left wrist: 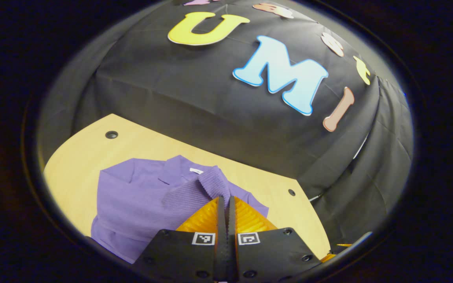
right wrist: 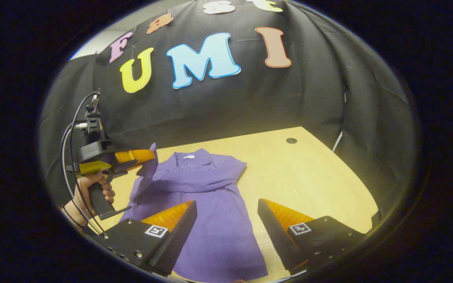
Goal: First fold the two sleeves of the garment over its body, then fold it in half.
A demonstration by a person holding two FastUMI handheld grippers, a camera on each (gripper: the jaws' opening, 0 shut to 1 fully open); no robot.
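Your left gripper (left wrist: 226, 202) is clamped on the sleeve cuff (left wrist: 214, 182), lifted over the purple garment (right wrist: 210, 204) lying flat on the bench (right wrist: 309, 173). Body lies right of it; carry across. Right gripper (right wrist: 226, 222) hovers with jaws apart.

The left gripper view looks from close above the purple knitted garment (left wrist: 144, 200), at lower left. The right gripper view faces it from farther back, centre frame. Both share the light wooden table (right wrist: 309, 177).
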